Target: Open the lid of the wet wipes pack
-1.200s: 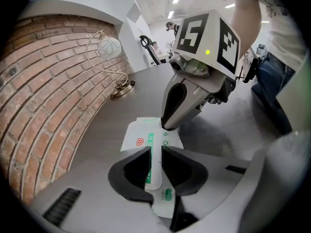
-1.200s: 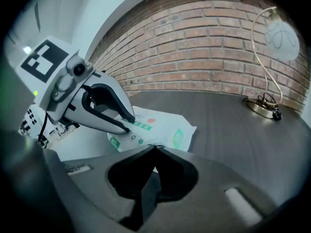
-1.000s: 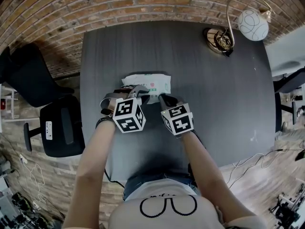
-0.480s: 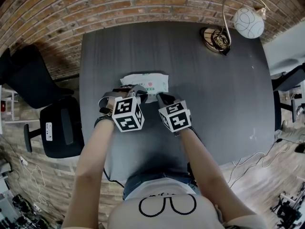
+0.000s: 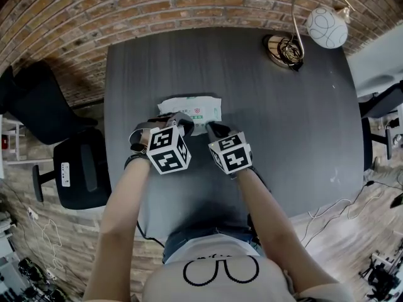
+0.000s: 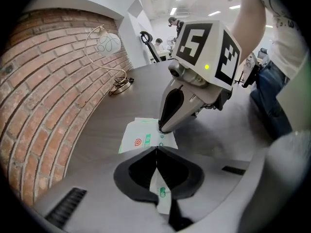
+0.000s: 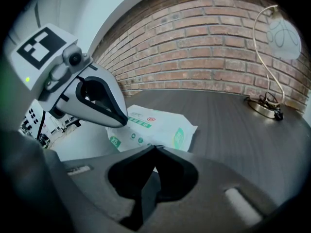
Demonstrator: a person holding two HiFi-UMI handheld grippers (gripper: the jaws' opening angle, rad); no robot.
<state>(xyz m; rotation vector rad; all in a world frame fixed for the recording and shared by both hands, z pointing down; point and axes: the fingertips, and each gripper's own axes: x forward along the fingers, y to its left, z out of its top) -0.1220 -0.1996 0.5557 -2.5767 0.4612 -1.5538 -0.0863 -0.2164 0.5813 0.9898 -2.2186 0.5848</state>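
Head view first: the wet wipes pack (image 5: pixel 192 107) lies flat on the dark table (image 5: pixel 283 124). It is white with green bits and a small red mark, and the words on it are too small to read. The left gripper (image 5: pixel 183 123) and the right gripper (image 5: pixel 211 128) both reach down to the pack's near edge, side by side. Each has a cube with black and white squares on it, and the cubes hide the tips in this view. A lamp (image 5: pixel 326 27) with a round white shade stands at the far right corner. A black chair (image 5: pixel 79 168) sits to the left, and a brick wall (image 5: pixel 157 5) runs behind.

Left gripper view: the left gripper's (image 6: pixel 156 152) jaws are pressed tight together, pinching a thin white part of the pack (image 6: pixel 138 137) with a green spot on it. A round red mark and a green stripe show, but no letters can be read. The right gripper (image 6: pixel 160 128) stands right in front, its tip touching the pack and blocking part of it.

Right gripper view: the right gripper's (image 7: pixel 155 149) jaws are closed together at the pack's (image 7: pixel 163 127) near edge — whether they nip any of it is hard to tell. The left gripper (image 7: pixel 122 122) covers the pack's left end. Green marks and a red one show — the writing is a blur.
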